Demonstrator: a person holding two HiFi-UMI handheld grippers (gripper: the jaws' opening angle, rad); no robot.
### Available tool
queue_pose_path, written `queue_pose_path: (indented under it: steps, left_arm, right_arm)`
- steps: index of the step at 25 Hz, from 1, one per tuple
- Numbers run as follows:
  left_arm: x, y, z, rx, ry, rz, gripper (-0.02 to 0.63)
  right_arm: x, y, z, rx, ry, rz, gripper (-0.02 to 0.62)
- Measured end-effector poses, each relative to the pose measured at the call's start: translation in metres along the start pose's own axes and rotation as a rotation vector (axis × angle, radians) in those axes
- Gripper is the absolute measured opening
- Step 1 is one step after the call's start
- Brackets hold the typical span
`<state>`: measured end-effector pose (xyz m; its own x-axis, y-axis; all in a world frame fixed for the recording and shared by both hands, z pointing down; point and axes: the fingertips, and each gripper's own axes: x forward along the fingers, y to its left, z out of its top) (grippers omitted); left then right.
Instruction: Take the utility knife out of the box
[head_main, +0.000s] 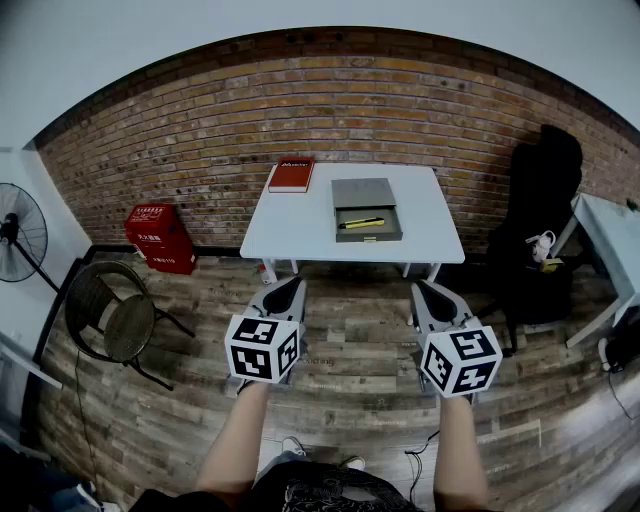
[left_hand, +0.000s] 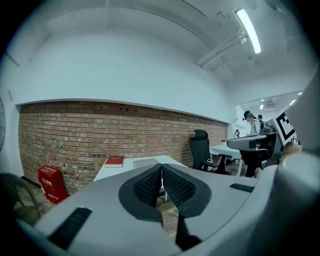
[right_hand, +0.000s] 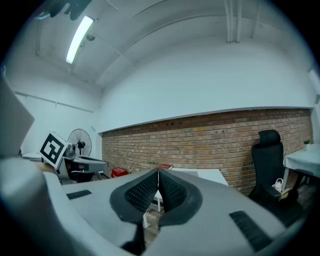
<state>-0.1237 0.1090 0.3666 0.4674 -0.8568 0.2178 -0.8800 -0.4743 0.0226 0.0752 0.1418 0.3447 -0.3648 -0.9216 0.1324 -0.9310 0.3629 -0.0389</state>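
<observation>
A grey box (head_main: 365, 208) lies on the white table (head_main: 300, 225) ahead, its drawer pulled out toward me. Inside the drawer rests a yellow utility knife (head_main: 362, 223). My left gripper (head_main: 289, 290) and right gripper (head_main: 428, 292) hang side by side over the wooden floor, well short of the table. Both are shut with nothing between the jaws. In the left gripper view the left gripper (left_hand: 162, 166) points level at the table (left_hand: 125, 165) by the brick wall. The right gripper (right_hand: 158, 171) points toward the same table (right_hand: 210, 175).
A red book (head_main: 291, 175) lies on the table's back left corner. A red crate (head_main: 160, 238), a round chair (head_main: 120, 320) and a fan (head_main: 15, 235) stand at left. A black office chair (head_main: 535, 215) and another table (head_main: 610, 245) stand at right.
</observation>
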Motion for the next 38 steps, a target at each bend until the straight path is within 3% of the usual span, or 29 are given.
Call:
queue_pose_path:
  steps: [18,26,38]
  left_arm:
    - [0.044,-0.015,-0.006,0.016,0.037,-0.037,0.031]
    - [0.101,0.012,-0.009,0.000,0.054,-0.071,0.069]
    - [0.206,0.081,0.014,-0.016,0.079,-0.162,0.114]
  right_arm:
    - [0.008,-0.031,-0.011,0.002,0.024,-0.004,0.020]
    - [0.061,-0.052,-0.016,0.007,0.056,-0.026,0.020]
    - [0.172,-0.077,0.008,-0.002,0.096,-0.104,0.020]
